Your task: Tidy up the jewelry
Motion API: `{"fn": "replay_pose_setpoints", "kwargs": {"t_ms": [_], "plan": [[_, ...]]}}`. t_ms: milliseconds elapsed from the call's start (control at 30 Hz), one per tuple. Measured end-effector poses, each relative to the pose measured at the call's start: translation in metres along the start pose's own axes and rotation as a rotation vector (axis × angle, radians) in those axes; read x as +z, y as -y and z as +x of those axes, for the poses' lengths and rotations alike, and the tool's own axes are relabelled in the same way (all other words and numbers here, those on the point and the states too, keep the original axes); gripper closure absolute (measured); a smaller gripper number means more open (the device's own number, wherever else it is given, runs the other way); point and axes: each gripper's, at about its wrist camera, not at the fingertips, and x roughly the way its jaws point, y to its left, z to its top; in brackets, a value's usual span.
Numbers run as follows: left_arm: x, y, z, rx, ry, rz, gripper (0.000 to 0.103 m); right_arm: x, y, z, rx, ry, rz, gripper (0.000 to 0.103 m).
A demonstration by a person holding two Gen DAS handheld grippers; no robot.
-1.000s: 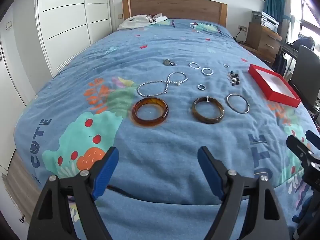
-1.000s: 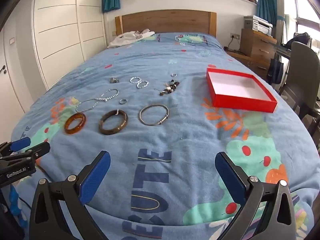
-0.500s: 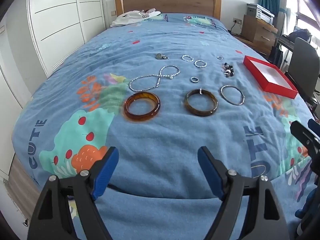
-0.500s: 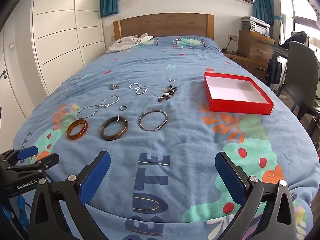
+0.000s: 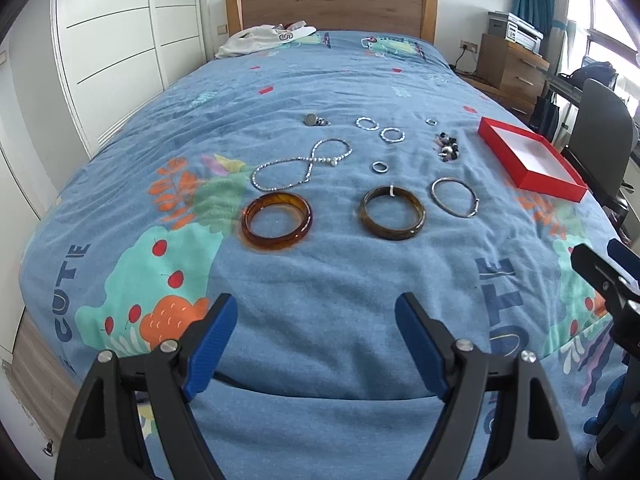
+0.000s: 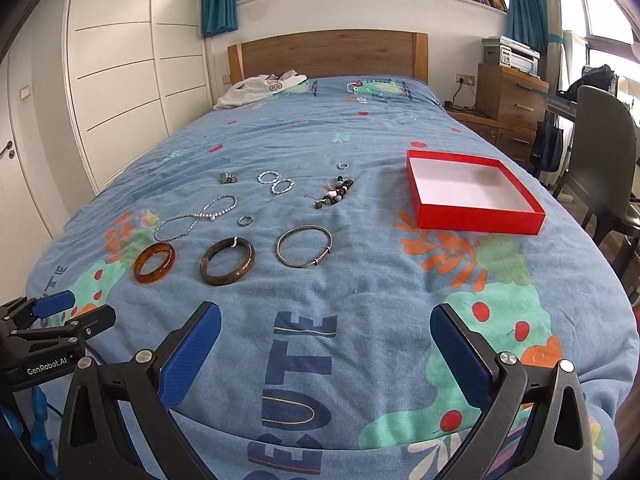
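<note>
Left gripper [image 5: 316, 322] and right gripper [image 6: 325, 332] both spread wide, holding nothing, above bedspread [image 6: 360, 280]. Bangles, necklace [image 5: 304, 164], small rings (possibly earrings) beside red box [image 6: 472, 196].

Bright daylight from right-hand windows; sharp focus, soft shadows, strong fisheye bending, dark corners.

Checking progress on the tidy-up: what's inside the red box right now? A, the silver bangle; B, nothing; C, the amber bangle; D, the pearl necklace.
B: the red box shows only its bare white floor, and the jewelry lies on the bedspread.
</note>
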Motion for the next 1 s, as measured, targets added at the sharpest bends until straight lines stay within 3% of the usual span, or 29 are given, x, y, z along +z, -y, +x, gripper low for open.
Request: {"fn": "replay_pose_setpoints", "kwargs": {"t_ms": [333, 1000], "plan": [[0.000, 0.004, 0.001, -0.011, -0.010, -0.013, 0.022, 0.001, -0.008, -0.001, 0.048, -0.007, -0.024, 0.001], [0.009, 0.006, 0.015, 0.084, -0.006, 0.018, 0.022, -0.005, -0.011, 0.021, 0.066, -0.064, -0.045, 0.001]]}}
